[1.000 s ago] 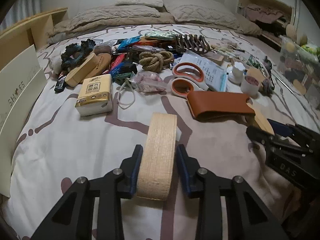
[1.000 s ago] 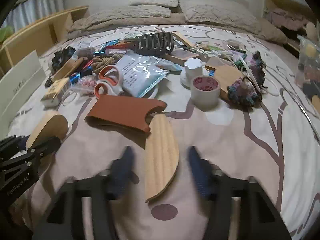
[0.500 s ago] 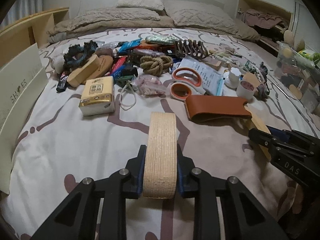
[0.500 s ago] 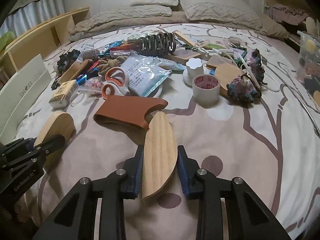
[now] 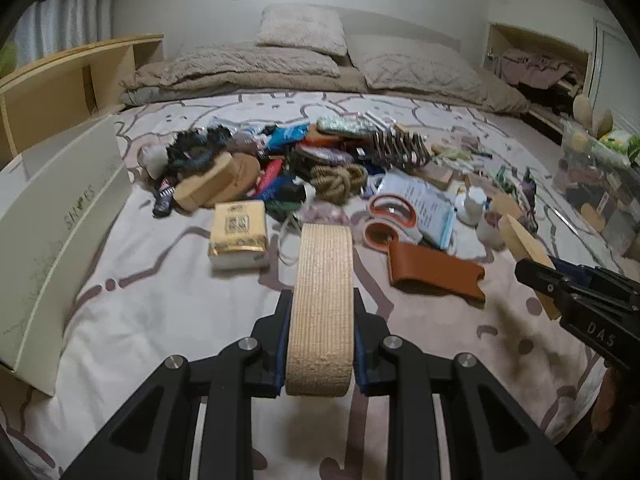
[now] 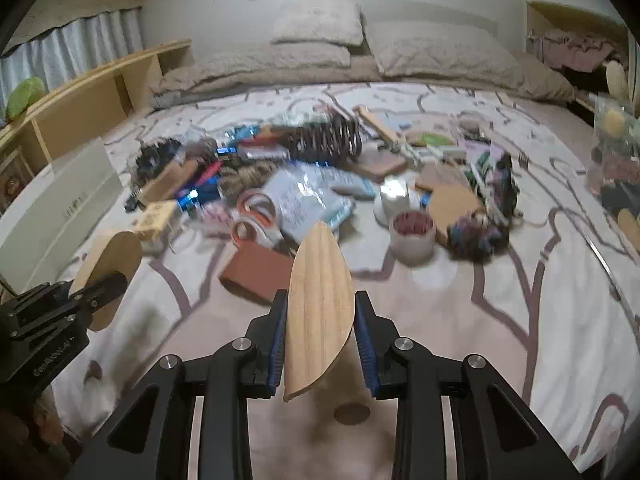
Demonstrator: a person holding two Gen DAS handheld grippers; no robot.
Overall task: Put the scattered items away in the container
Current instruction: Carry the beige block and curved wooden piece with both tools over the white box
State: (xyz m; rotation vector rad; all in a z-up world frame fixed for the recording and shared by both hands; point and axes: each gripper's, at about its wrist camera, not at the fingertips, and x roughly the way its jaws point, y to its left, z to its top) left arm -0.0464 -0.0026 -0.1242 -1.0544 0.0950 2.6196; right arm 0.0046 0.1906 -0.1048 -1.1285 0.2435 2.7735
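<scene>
Two items gripped, the pile barely touched.
Left gripper (image 5: pixel 320 344) clamps the woven roll (image 5: pixel 322 300), right gripper (image 6: pixel 320 340) the wooden piece (image 6: pixel 318 304); scattered clutter (image 5: pixel 320 168) remains at twelve o'clock, white box (image 5: pixel 60 216) at nine.

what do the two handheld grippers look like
Both the left gripper and the right gripper are matte black, angular linkage frames with silver round pivot bolts and blue ribbed pads lining the jaws. White lettering marks their sides. No cables or sleeves show.
</scene>
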